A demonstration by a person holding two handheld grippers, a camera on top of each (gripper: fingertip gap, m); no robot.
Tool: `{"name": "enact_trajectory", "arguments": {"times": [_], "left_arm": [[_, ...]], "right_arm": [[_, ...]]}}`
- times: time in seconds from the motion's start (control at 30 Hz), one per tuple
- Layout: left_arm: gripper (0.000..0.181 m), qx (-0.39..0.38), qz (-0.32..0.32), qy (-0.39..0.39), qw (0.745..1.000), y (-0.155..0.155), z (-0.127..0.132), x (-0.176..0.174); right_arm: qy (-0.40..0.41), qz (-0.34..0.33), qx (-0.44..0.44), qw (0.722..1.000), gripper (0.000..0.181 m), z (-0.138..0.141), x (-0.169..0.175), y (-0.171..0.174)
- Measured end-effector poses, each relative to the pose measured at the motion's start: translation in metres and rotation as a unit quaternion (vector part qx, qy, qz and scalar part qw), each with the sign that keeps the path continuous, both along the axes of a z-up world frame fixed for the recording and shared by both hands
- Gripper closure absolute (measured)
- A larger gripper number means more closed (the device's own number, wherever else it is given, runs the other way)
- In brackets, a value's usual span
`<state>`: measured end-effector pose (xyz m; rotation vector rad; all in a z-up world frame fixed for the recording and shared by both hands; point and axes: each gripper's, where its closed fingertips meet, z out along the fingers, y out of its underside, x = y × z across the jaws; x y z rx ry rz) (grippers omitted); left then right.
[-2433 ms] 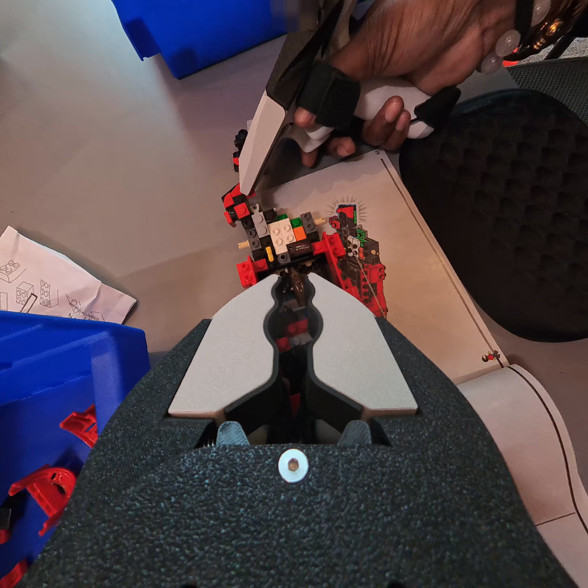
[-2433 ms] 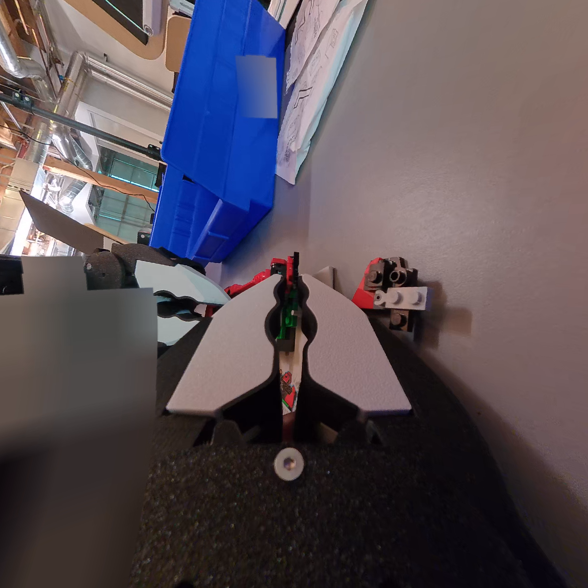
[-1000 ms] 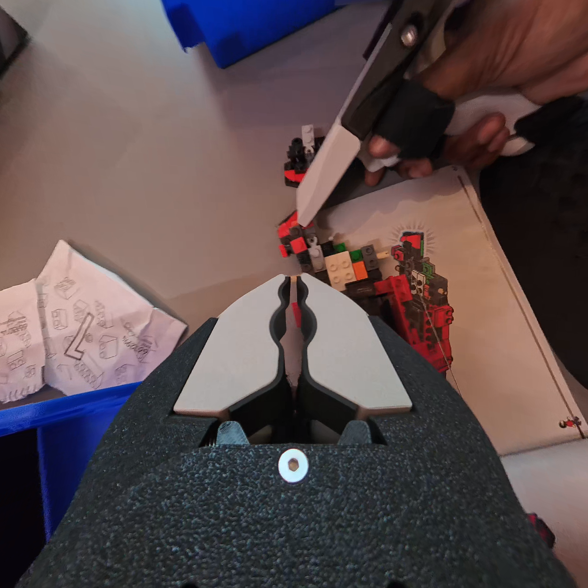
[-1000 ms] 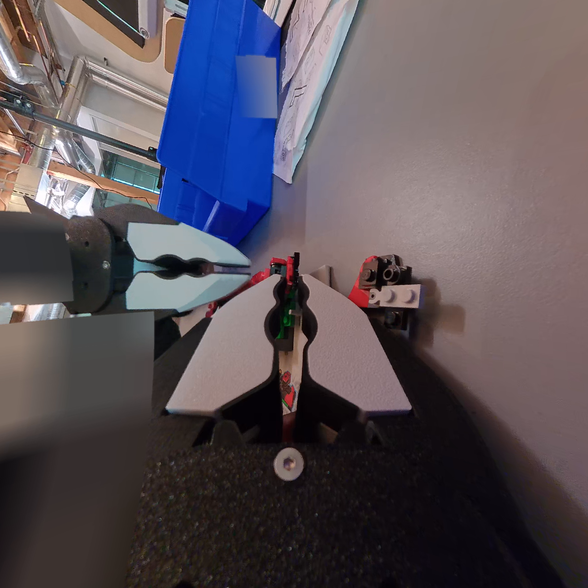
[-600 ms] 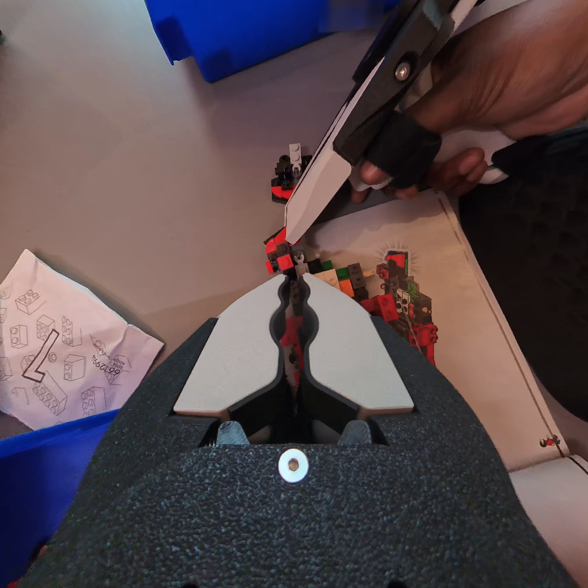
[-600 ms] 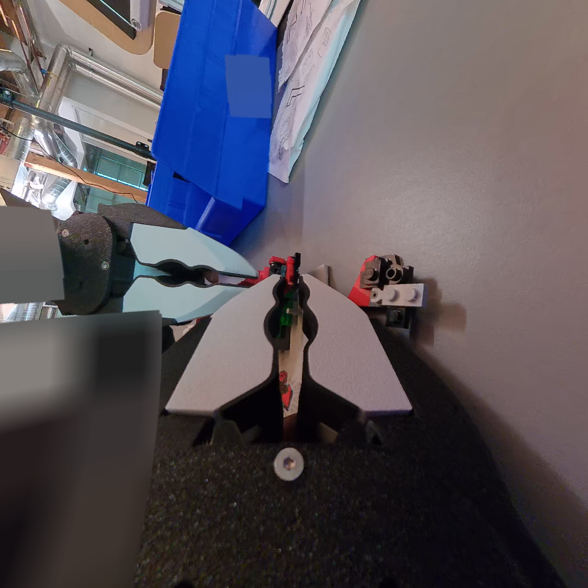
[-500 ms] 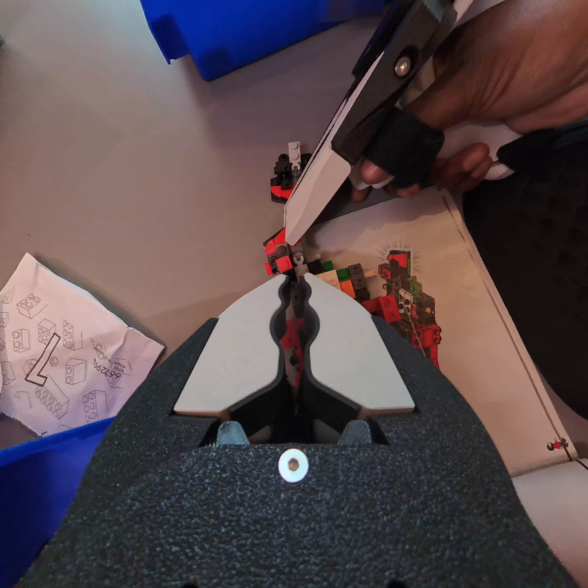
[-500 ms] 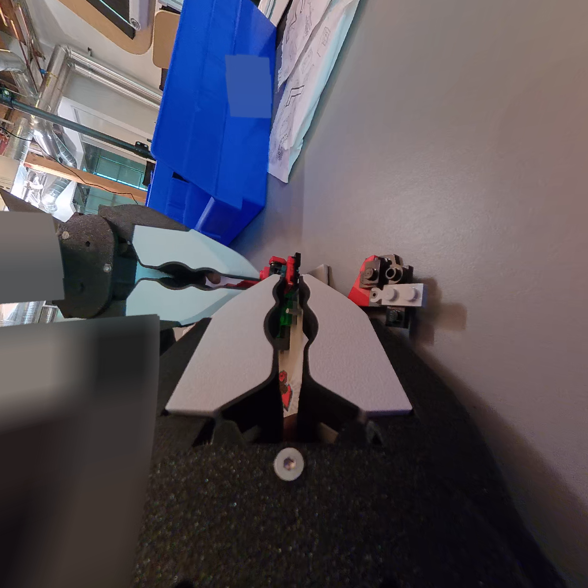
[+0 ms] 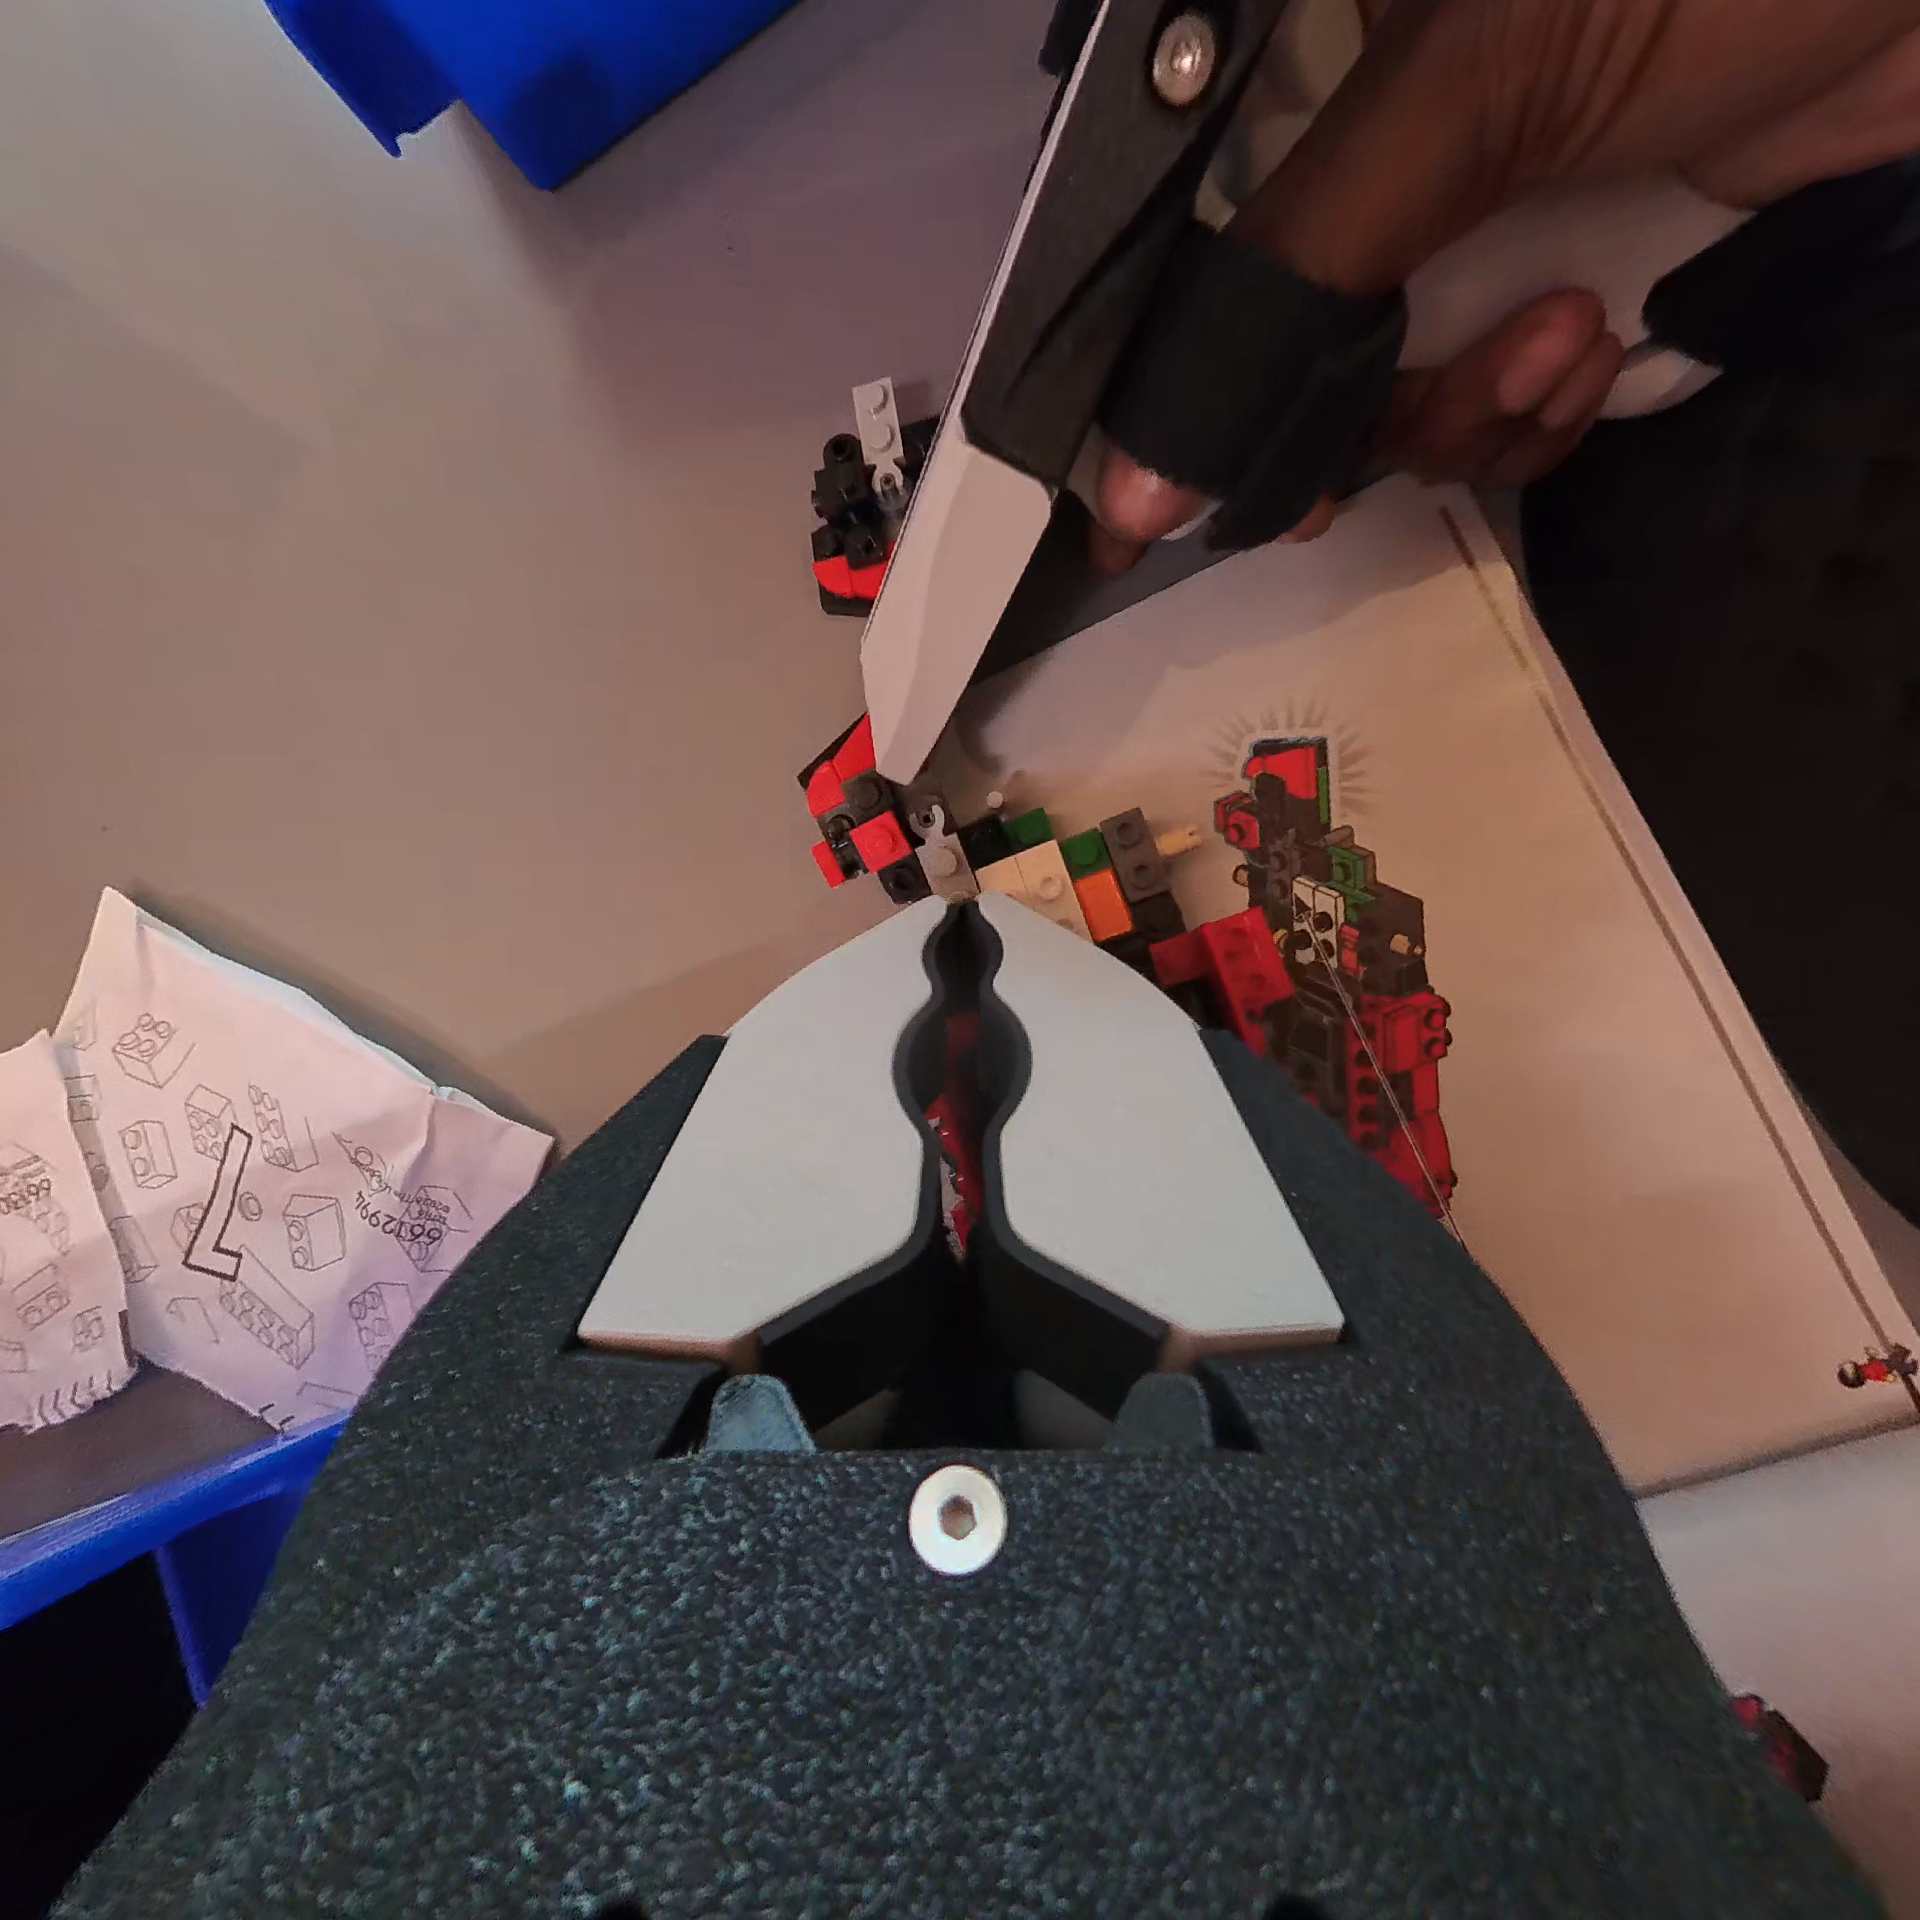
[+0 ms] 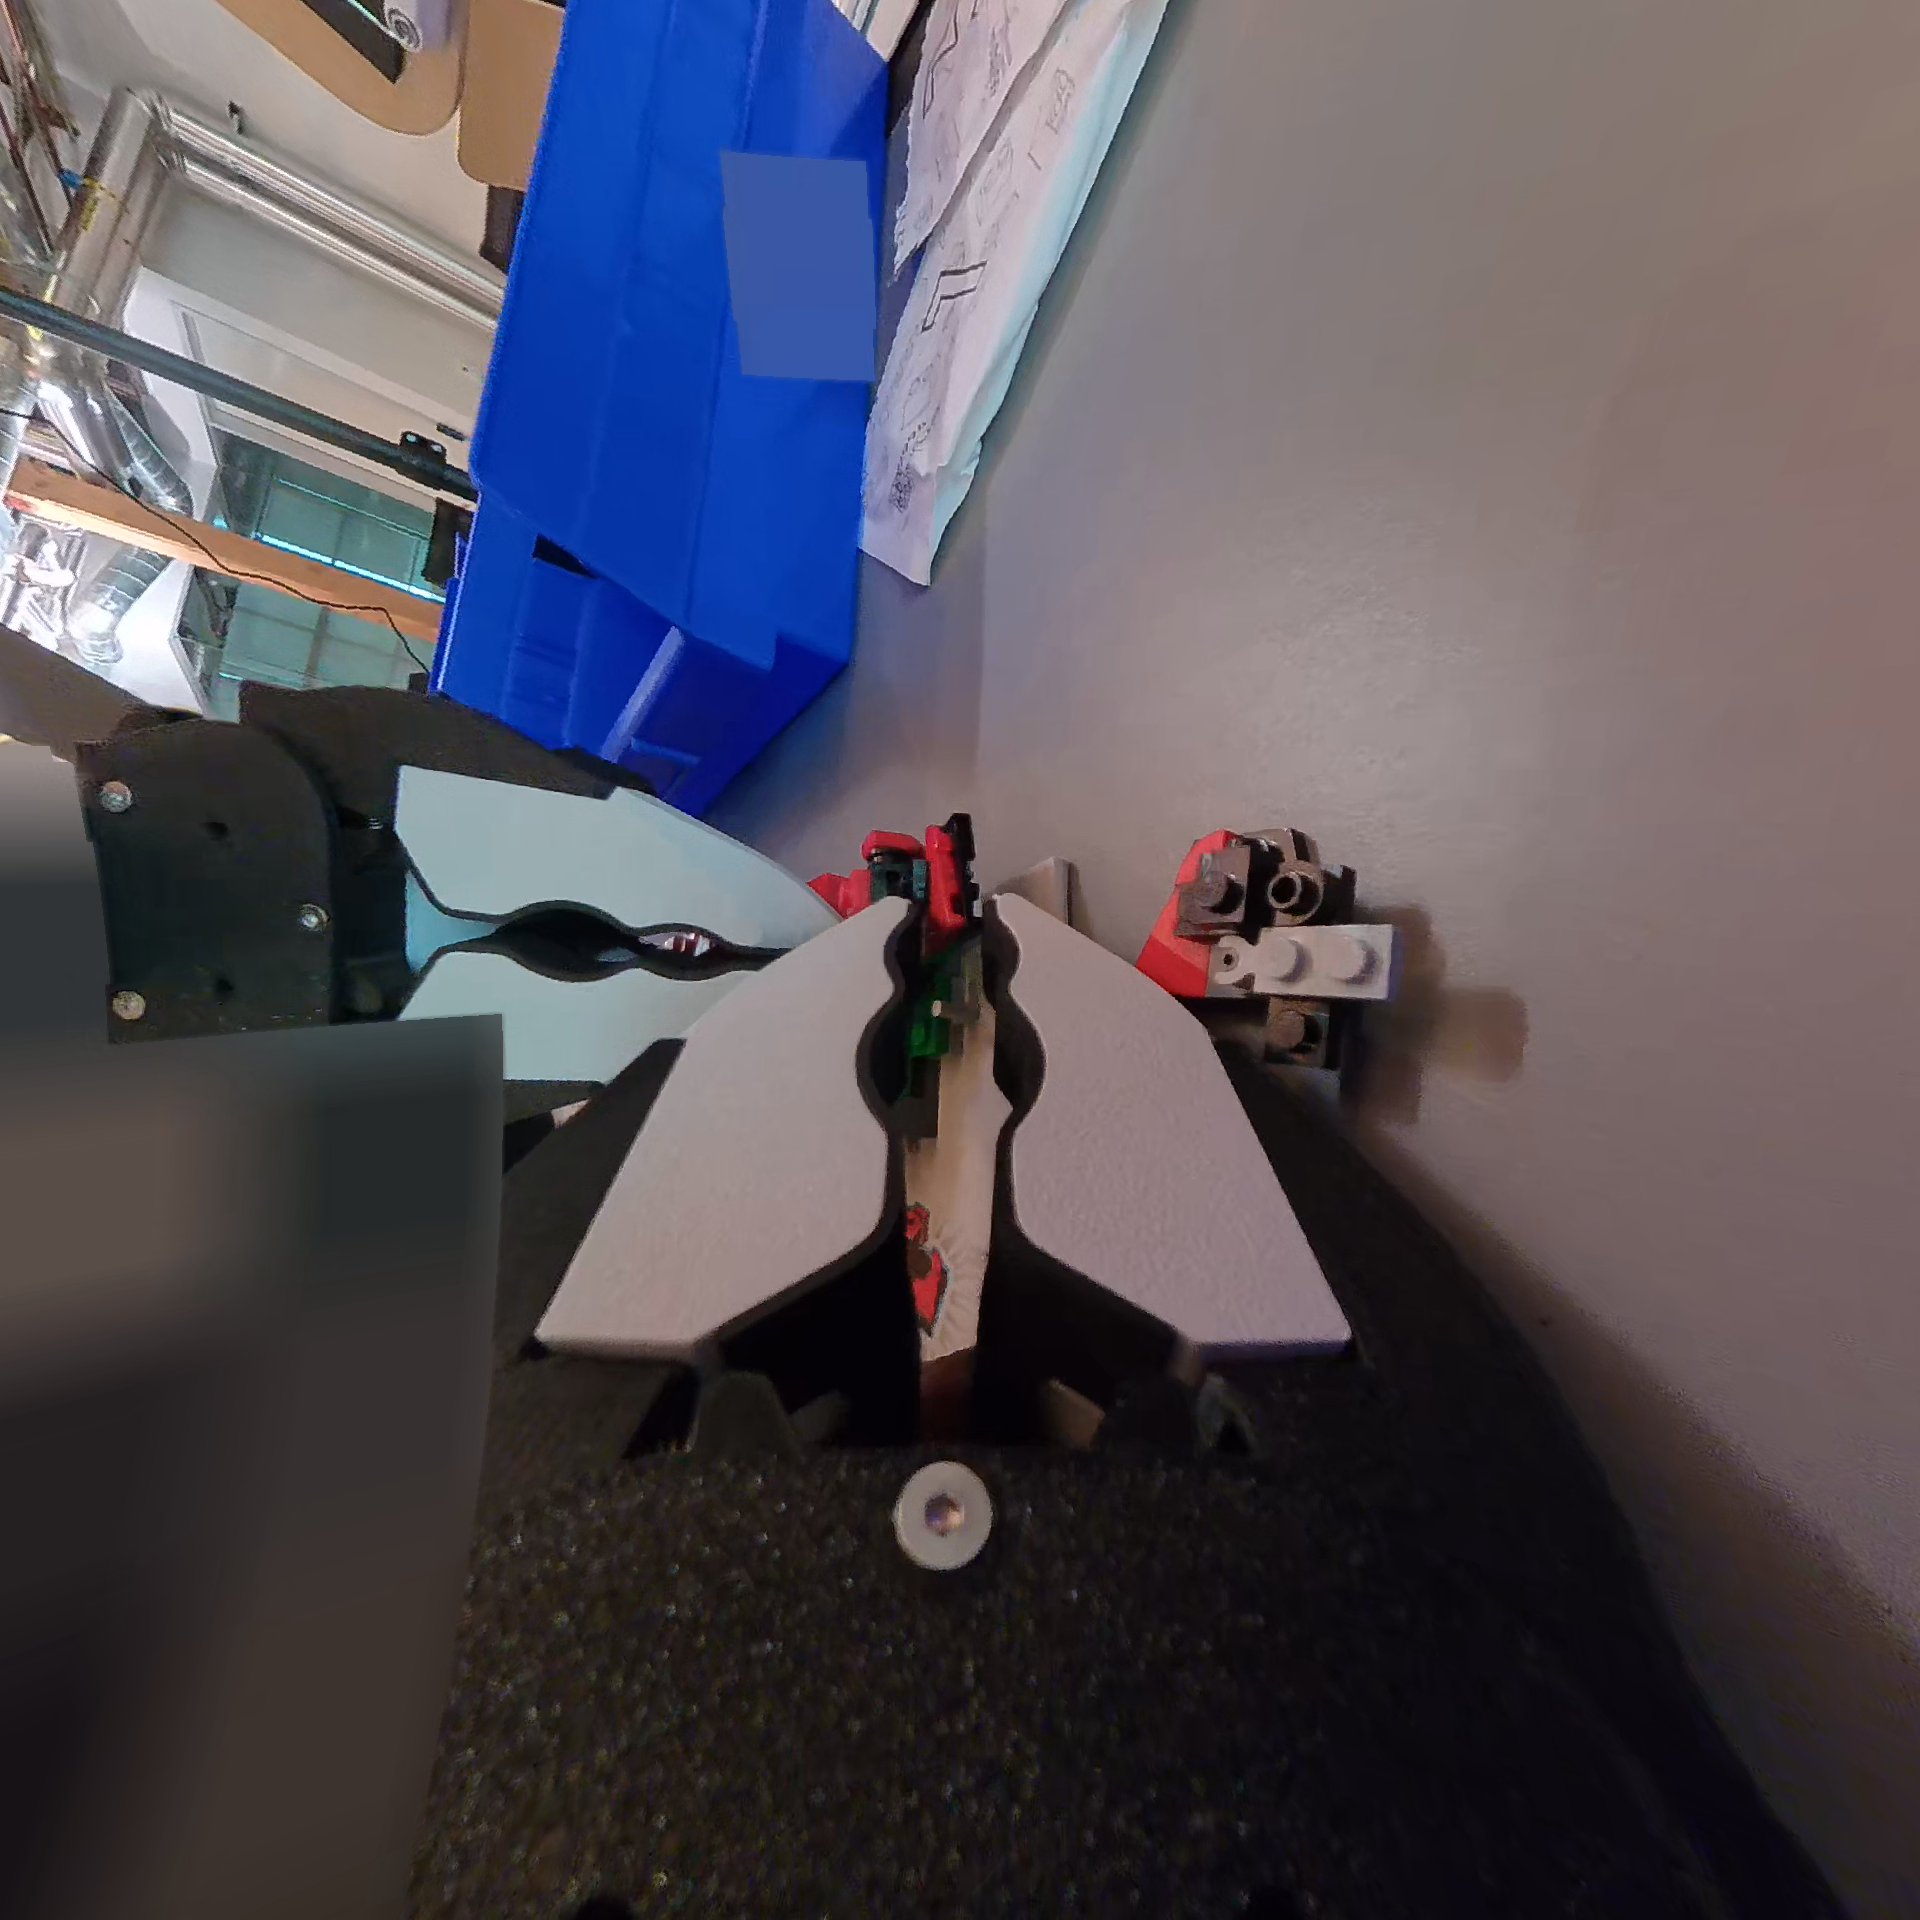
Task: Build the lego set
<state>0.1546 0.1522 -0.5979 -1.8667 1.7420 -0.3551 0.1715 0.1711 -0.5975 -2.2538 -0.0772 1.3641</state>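
L gripper [image 9: 961, 906]: pebbled black foam-like body w/ a silver bolt, two smooth grey wedge fingers w/ wavy black inner edges. Fingers pressed nearly together at the tips, a red piece visible in the slot between them; whether it's truly pinched I can't tell. Tips touch the near edge of the lego model [image 9: 997, 857], a blocky studded build in red, black, grey, white, green and orange, lying partly on the instruction booklet [image 9: 1507, 1039], a matte white page w/ a printed red figure.

R gripper [image 10: 971, 909]: same build, held sideways, fingers clamped on the red/black end of the lego model [image 10: 940, 883]; green studs show in the slot. In the L view its grey tip [image 9: 899, 764] meets the model's far-left corner, w/ a hand [image 9: 1507, 177] in a black finger strap behind.

Just beyond: small sub-assembly [image 9: 862, 499], red/black/grey w/ a light grey studded plate, on the table apart from the model.

Table [image 9: 416, 468]: smooth matte grey. Crumpled printed paper bags [image 9: 239, 1174] at L, resting on a glossy blue plastic bin [image 9: 156, 1517]; another blue bin [image 10: 665, 364] far side. Beyond: exposed metal ducts, windows.
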Motion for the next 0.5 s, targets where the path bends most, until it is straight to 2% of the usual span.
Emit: {"name": "enact_trajectory", "arguments": {"times": [0.17, 0.5], "left_arm": [[0.181, 0.015, 0.006, 0.013, 1.000, 0.0037, 0.0027, -0.0015], [0.181, 0.052, -0.035, 0.014, 0.998, 0.0043, 0.0036, 0.0012]], "right_arm": [[-0.005, 0.003, 0.004, 1.000, 0.171, 0.0002, 0.0000, -0.0005], [-0.011, 0.002, 0.001, 1.000, 0.171, -0.0012, 0.0005, -0.0009]]}}
